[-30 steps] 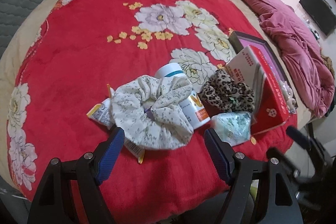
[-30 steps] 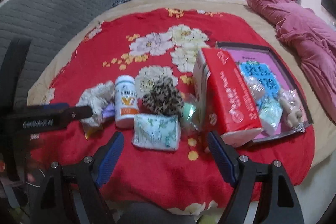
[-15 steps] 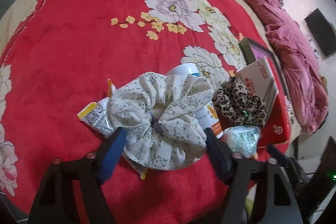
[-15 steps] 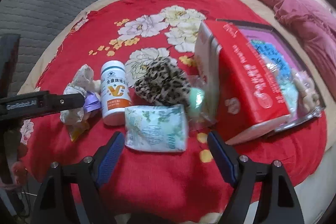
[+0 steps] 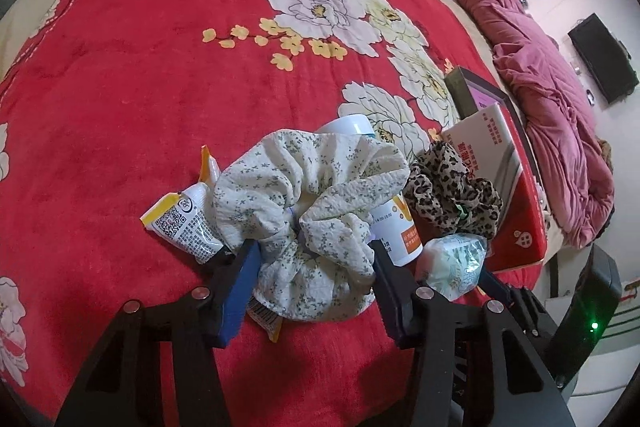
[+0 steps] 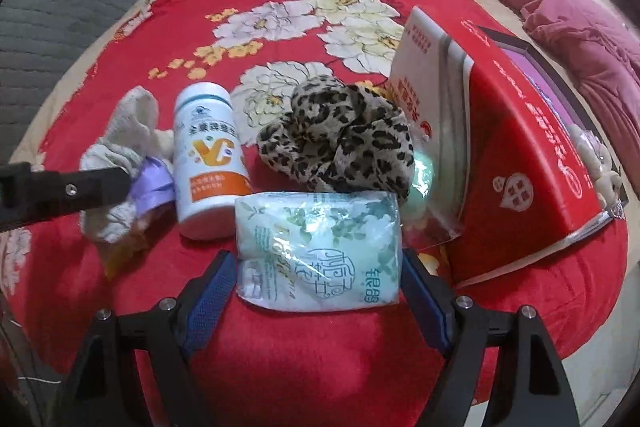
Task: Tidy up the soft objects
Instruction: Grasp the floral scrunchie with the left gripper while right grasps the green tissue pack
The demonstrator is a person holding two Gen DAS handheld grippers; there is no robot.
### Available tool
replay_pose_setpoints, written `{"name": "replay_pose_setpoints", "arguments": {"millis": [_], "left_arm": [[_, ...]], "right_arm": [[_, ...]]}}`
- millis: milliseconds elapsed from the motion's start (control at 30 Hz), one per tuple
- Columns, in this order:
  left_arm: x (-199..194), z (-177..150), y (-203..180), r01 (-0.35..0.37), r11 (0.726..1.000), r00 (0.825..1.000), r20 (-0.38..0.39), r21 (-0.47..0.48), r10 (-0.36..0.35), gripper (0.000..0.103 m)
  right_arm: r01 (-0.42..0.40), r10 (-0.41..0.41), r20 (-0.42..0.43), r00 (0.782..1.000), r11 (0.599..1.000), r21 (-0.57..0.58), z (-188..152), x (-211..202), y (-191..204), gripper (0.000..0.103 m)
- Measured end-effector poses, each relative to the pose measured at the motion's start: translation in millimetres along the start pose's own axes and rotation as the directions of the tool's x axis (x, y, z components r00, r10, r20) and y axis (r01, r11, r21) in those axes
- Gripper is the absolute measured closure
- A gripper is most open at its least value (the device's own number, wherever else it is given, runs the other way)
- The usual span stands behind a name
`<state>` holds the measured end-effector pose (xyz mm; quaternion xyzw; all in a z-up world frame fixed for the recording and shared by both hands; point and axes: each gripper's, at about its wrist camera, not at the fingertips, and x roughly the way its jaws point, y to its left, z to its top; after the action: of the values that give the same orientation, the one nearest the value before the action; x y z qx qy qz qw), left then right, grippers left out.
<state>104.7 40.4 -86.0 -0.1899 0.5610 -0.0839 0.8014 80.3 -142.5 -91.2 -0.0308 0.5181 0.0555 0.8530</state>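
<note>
A cream floral scrunchie (image 5: pixel 312 211) lies on the red flowered blanket (image 5: pixel 120 87). My left gripper (image 5: pixel 314 255) is open, its jaws on either side of the scrunchie's near part. A leopard-print scrunchie (image 5: pixel 452 195) lies to its right; it also shows in the right wrist view (image 6: pixel 340 143). A pale green tissue pack (image 6: pixel 320 251) lies in front of it. My right gripper (image 6: pixel 316 267) is open, its jaws flanking the pack's near end. The cream scrunchie (image 6: pixel 120 155) and the left gripper's finger (image 6: pixel 68 187) show at the left of the right wrist view.
A white bottle with an orange label (image 6: pixel 210 163) lies between the scrunchies. A yellow-edged sachet (image 5: pixel 184 227) lies under the cream scrunchie. A red box (image 6: pixel 512 163) leans on a dark tray (image 6: pixel 560 75) with small items. A pink quilt (image 5: pixel 552 99) lies at right.
Both grippers moved forward and down. The left now straddles the cream scrunchie; the right now straddles the tissue pack. Both stay open.
</note>
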Motion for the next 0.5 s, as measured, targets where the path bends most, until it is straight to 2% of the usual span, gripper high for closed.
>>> {"name": "replay_pose_setpoints", "arguments": {"millis": [133, 267, 500], "left_arm": [[0, 0, 1, 0.0, 1.0, 1.0, 0.005, -0.002, 0.0, 0.048], [-2, 1, 5, 0.011, 1.0, 1.0, 0.006, -0.023, -0.011, 0.056], [-12, 0, 8, 0.033, 0.999, 0.999, 0.017, -0.035, -0.032, 0.072]], "right_arm": [[-0.018, 0.018, 0.006, 1.0, 1.0, 0.003, 0, -1, -1, 0.023], [-0.058, 0.058, 0.023, 0.998, 0.998, 0.018, -1, -9, -8, 0.028], [-0.111, 0.11, 0.051, 0.993, 0.993, 0.03, 1, -36, -20, 0.028]]}}
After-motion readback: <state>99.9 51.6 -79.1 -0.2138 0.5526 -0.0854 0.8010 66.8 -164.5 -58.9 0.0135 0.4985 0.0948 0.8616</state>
